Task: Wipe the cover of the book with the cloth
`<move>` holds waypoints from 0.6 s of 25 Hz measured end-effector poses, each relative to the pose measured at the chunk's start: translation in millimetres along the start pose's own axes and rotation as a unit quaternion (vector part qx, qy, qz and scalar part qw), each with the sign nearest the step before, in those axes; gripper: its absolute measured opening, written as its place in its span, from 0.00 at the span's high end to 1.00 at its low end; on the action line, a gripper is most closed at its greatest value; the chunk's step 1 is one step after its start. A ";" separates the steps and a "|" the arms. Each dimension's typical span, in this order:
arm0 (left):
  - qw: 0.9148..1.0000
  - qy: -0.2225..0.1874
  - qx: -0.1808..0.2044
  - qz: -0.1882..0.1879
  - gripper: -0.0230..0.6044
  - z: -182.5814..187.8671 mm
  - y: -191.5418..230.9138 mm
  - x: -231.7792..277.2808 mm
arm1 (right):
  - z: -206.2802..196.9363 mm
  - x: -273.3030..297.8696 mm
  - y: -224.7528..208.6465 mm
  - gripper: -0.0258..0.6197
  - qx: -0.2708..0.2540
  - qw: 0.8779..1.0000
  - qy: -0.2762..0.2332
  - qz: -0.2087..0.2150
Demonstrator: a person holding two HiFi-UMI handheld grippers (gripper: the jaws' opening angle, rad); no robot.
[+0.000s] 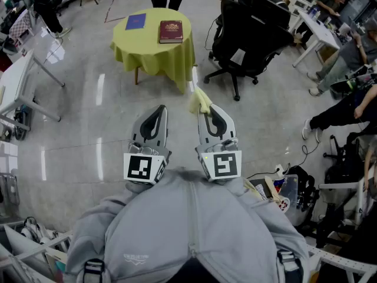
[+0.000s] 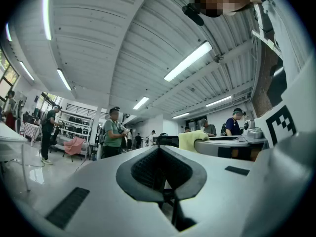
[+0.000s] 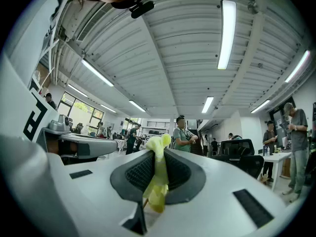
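grey sweatshirt [image 1: 188, 229] fills the bottom of the head view. just past it we hold both claws side by side over the shiny floor [image 1: 88, 128], each with its marker cube facing up at us.

our left claw [image 1: 159, 111] has its jaws pressed together. in the left gripper view that claw [image 2: 160, 154] shows its dark ribbed pads meeting along a seam, with nothing between them.

our right claw [image 1: 206, 109] is pinching the cloth [image 1: 200, 100], a pale yellow one whose bunched end sticks out past the tips. in the right gripper view the cloth [image 3: 158, 174] runs as a crumpled strip down the middle of the right claw [image 3: 157, 164], squeezed between the pads. both gripper views look out under a white ceiling with strip lights.

well apart from both claws, across the floor, stands a round counter [image 1: 147, 55] draped in a yellow-green cover. the book [image 1: 171, 31], dark red, lies flat on its right half with the cover up. a blue flat thing [image 1: 135, 22] lies to the book's left, not touching it; it may be a second book or a folder, and we cannot tell from this far off. a black office chair [image 1: 247, 34] stands on the floor to the right of the counter.
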State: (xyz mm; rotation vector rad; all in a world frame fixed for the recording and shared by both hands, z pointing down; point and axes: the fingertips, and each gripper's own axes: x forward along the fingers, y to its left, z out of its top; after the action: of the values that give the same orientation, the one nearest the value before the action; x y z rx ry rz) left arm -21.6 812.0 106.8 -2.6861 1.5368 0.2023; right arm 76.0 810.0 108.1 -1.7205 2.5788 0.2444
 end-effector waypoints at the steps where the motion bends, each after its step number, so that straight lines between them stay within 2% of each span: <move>1: 1.000 0.000 0.000 0.000 0.93 -0.7 -1.6 3.3 | 1.2 1.6 -3.8 0.87 0.001 1.000 -0.007 0.000; 9: 1.000 0.000 0.001 0.008 0.93 -10.1 -17.2 25.6 | -12.5 3.4 -30.7 0.87 0.001 1.000 0.001 0.012; 15: 1.000 0.006 0.004 0.017 0.93 -18.1 -27.5 36.4 | -20.1 4.8 -45.5 0.87 0.030 0.999 -0.008 0.030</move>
State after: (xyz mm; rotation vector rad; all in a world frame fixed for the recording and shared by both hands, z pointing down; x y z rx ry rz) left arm 22.0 793.1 119.0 -2.6619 1.5833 0.1818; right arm 117.3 785.5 122.2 -1.6180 2.6004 0.1805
